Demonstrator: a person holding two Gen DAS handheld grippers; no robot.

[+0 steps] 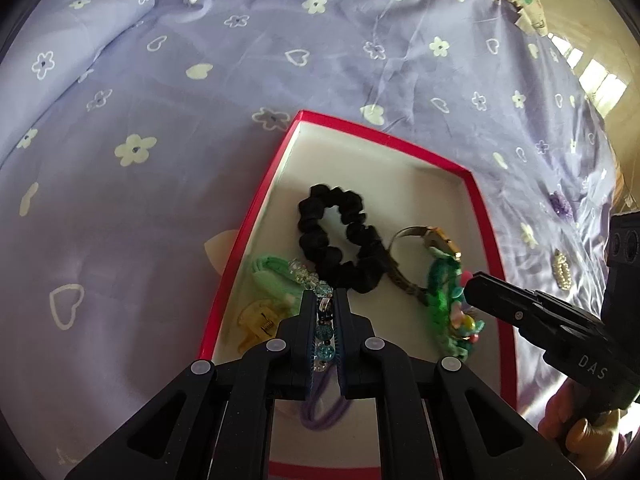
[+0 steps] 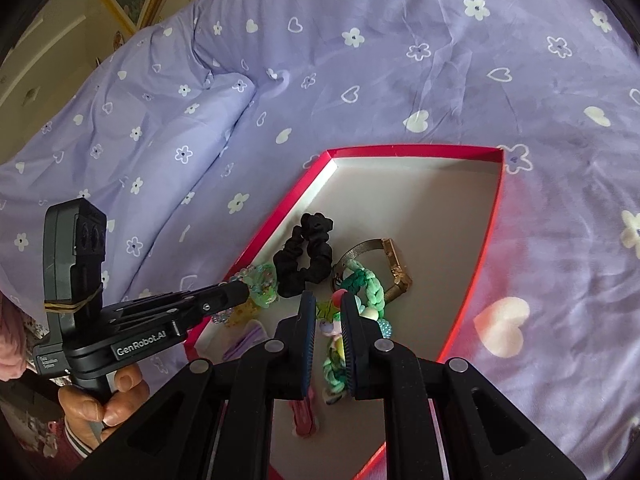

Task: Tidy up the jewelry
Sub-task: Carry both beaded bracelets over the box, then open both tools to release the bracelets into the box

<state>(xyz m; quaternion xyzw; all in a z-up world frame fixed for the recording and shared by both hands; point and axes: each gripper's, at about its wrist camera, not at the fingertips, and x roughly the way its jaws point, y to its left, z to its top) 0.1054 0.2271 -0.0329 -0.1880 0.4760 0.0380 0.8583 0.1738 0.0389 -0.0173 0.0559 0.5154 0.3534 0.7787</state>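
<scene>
I have the left gripper clenched on the beaded bracelet over the red box's near end, ready to drop it in, while the right gripper pinches the green braided bracelet beside the black scrunchie.

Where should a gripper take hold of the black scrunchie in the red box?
Grip the black scrunchie at its far loop, coming from above. It lies flat on the box floor, and that end is clear, whereas its near end touches the beaded bracelet and the watch.
</scene>
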